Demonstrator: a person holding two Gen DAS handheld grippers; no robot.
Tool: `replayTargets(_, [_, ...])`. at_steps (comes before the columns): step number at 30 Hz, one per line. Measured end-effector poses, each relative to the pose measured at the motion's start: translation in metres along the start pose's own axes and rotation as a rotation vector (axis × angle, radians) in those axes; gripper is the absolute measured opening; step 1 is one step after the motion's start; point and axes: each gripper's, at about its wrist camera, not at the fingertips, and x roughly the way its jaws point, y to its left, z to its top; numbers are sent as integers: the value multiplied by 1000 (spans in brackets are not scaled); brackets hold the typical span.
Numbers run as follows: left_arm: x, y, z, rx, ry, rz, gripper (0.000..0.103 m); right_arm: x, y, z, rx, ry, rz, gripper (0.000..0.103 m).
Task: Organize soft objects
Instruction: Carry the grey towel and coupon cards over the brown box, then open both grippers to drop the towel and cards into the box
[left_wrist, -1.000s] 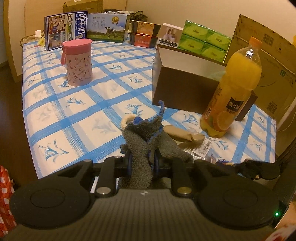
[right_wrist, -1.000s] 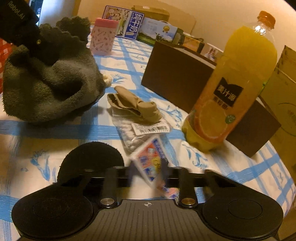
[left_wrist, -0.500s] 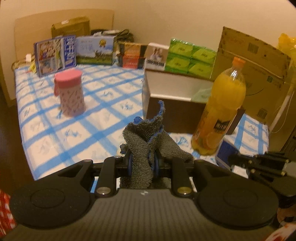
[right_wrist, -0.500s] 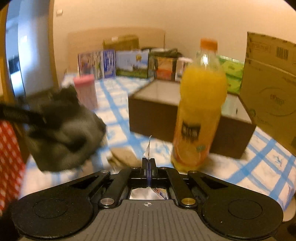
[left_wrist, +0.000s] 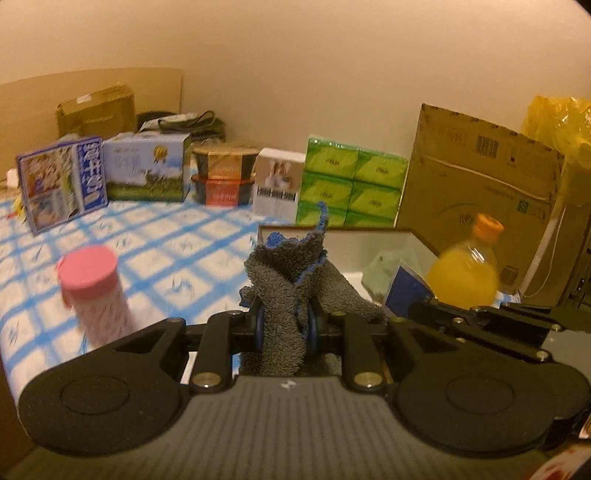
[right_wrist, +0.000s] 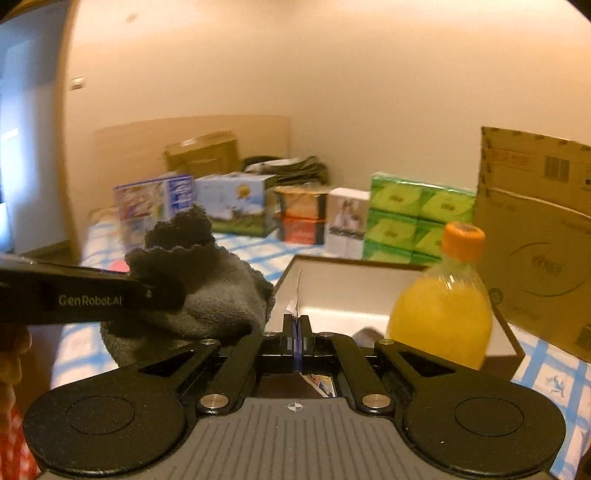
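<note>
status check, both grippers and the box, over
Left gripper shut on towel. Right gripper shut on packet. Box ahead, bottle beside it.

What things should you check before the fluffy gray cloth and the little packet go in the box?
1. Left gripper pinching the gray towel: ok, cloth bunched between the pads.
2. Right gripper shut on the thin packet: ok, its edge sticks up from the closed jaws.
3. Open box has room: ok, though a pale green item already sits inside.
4. Orange juice bottle out of the way: not ok, it stands right against the box's near side.
5. Towel hanging clear of the table: cannot tell.
</note>
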Motion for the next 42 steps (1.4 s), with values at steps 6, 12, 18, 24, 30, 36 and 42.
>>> replayTargets(6, [59,20,33,9,-4,-66,20,59,-2,17,62,1,-141,0])
replayTargets(12, [126,33,57,6,7,-134,20,117,-14,29,113,8,-260,0])
replayTargets(18, [195,38,75,24,49,-229,20,165,-28,31,156,24,-382,0])
replayTargets(24, [248,31,75,64,113,-268,30,196,-32,25,179,63,-450,16])
replayTargets(30, [252,40,62,50,143,-270,37,188,-20,10,132,50,-415,55])
replayTargets(36, [231,47,55,55,159,-238,37,173,-11,6,129,75,-355,55])
replayTargets(42, [197,55,50,17,162,-212,37,152,-4,10,123,73,-320,55])
